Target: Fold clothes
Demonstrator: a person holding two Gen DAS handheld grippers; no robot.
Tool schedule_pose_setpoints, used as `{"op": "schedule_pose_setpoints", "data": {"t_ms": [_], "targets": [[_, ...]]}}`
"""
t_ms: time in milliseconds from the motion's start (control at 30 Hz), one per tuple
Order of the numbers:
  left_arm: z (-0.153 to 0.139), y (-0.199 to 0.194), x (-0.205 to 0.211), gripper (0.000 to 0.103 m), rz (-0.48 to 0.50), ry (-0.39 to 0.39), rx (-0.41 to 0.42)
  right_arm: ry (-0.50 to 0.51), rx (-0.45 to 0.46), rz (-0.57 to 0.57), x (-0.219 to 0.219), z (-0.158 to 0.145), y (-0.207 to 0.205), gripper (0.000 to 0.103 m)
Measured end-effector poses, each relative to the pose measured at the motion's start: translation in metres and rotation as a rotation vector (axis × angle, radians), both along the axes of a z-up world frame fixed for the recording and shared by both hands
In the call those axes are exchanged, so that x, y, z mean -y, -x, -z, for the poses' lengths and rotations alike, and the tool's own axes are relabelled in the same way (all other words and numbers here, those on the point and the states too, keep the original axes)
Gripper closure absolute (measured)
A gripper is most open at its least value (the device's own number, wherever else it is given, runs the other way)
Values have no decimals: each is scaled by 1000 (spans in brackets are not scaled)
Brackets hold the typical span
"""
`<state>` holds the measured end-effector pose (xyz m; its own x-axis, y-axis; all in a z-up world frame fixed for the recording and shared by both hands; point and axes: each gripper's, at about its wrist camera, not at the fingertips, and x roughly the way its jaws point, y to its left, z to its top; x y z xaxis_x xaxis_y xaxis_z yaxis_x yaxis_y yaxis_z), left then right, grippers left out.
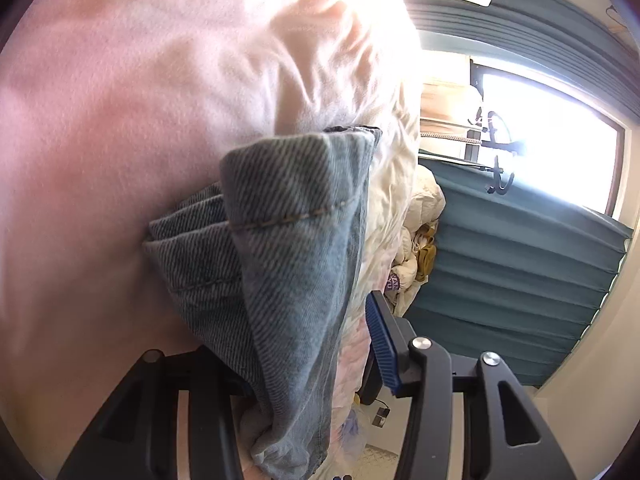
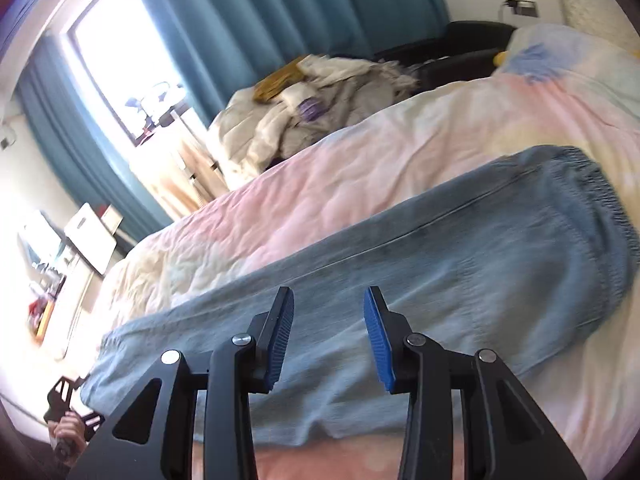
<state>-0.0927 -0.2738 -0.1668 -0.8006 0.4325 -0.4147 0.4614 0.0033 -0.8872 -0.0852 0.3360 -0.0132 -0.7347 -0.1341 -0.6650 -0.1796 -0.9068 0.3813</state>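
Light blue jeans [image 2: 480, 264] lie folded lengthwise on a pink and white bedspread [image 2: 360, 168], with the elastic waistband [image 2: 608, 216] at the right. My right gripper [image 2: 328, 340] hovers over the middle of them, open, with nothing between its blue pads. In the left wrist view a stitched hem of the jeans [image 1: 288, 216] is draped over the left finger of my left gripper [image 1: 316, 360] and hides it. The right pad [image 1: 382, 344] stands apart from the cloth, so the jaws are open. The bedspread [image 1: 120, 120] fills that view's left.
A heap of cream clothes [image 2: 312, 108] lies at the bed's far side, in front of teal curtains [image 2: 280, 8] and a bright window [image 2: 120, 52]. A black chair [image 2: 460, 44] stands beyond the bed. A hand [image 2: 66, 438] shows at the lower left.
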Motion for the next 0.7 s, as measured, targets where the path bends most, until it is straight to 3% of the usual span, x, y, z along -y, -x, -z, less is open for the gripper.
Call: {"op": "schedule_pose_setpoints", "data": {"t_ms": [167, 333, 467, 700], "targets": [[3, 11, 0, 56, -1, 19, 11, -95, 25, -185, 78, 41, 29, 66], [-4, 19, -3, 56, -24, 85, 49, -204, 13, -295, 113, 72, 38, 67], [-9, 21, -6, 56, -44, 107, 53, -210, 191, -301, 116, 126, 57, 70], [-13, 28, -4, 63, -46, 121, 52, -228, 207, -294, 117, 126, 57, 71]]}}
